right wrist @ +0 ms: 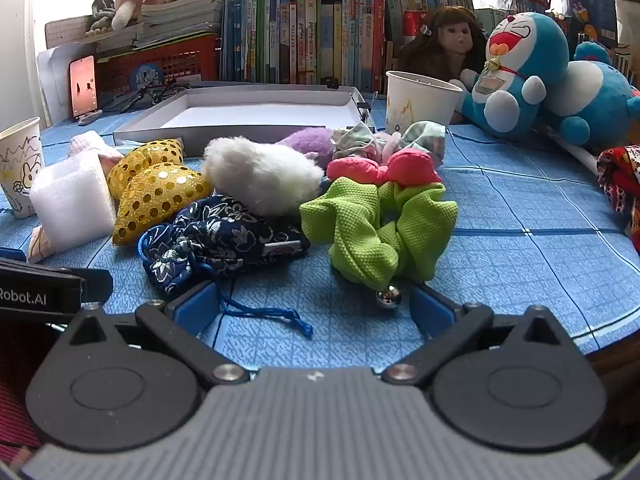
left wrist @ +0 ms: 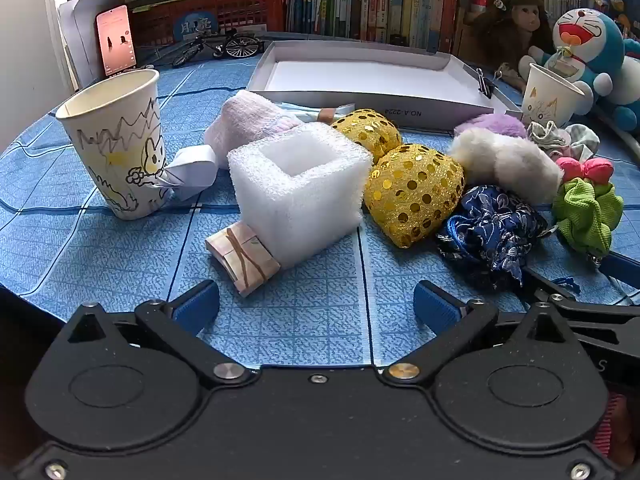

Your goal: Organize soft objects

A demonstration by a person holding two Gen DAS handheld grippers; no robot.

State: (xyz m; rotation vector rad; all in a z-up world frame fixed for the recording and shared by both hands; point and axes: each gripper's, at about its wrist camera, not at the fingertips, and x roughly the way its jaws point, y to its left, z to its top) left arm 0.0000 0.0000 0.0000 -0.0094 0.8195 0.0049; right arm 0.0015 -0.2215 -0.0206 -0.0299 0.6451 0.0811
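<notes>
Foam block [left wrist: 300, 188] btwn cup [left wrist: 120, 148] & sequin hearts [left wrist: 412, 194], tray [left wrist: 372, 76] behind

A lived-in family room or child's study: a table [right wrist: 520, 216] under a blue checked cloth is backed by a packed row of children's books [right wrist: 304, 36]. Beside the books sit a long-haired doll [right wrist: 452, 40] and two blue cat plush toys [right wrist: 524, 68], with hand-drawn paper cups [left wrist: 120, 148] in front and a red plastic basket [left wrist: 216, 12] to the books' left.

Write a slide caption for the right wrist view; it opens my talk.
Open right gripper faces a green scrunchie among soft items on a blue tablecloth.
</notes>
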